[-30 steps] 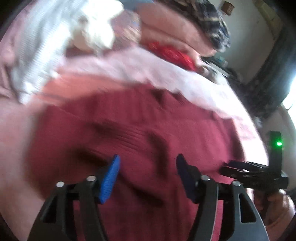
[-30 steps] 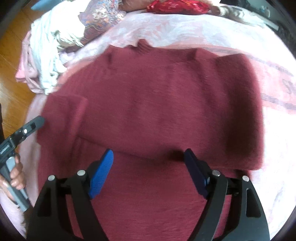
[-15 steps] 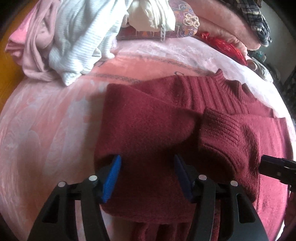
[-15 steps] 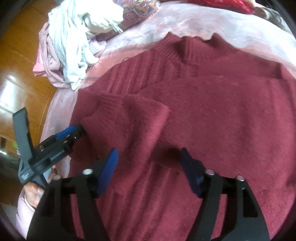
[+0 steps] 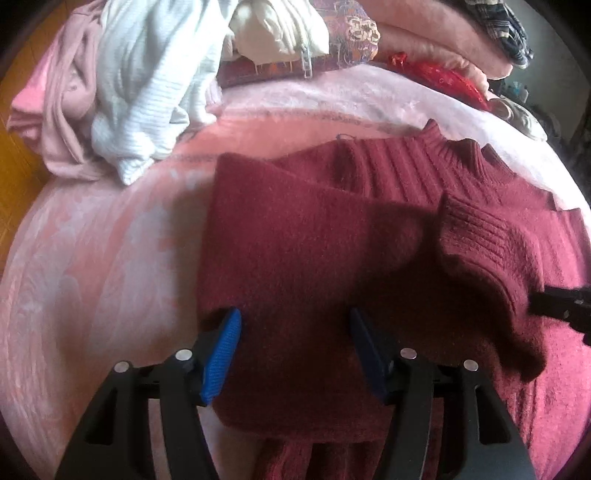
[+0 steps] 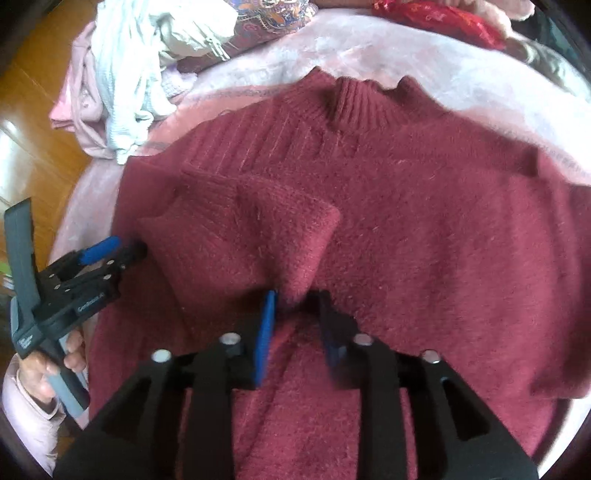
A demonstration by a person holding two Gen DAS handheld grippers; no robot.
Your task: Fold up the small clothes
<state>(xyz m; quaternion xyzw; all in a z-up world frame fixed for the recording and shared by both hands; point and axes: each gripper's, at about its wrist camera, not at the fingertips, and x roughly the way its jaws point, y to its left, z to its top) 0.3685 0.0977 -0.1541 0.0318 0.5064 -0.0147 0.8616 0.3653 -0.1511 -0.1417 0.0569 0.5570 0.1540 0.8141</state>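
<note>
Maroon sweater (image 6: 424, 206) lies flat on the pink blanket (image 5: 110, 251), one sleeve (image 6: 251, 229) folded across its chest.

Knit is fuzzy, with ribbed collar and cuff. Right gripper (image 6: 295, 314): blue pads pinched together on a fold of the sleeve. Left gripper (image 5: 293, 332): pads wide apart, empty, over the sweater's side edge. Blanket is plush and mottled; crumpled white and pink clothes (image 5: 140, 85) are heaped at its far corner; wooden floor (image 6: 33, 103) beyond.

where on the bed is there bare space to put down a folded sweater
The bare patch is the pink blanket left of the maroon sweater, below the clothes pile. A narrower strip runs between the collar and the red cloth. The far-left pile is crowded.
</note>
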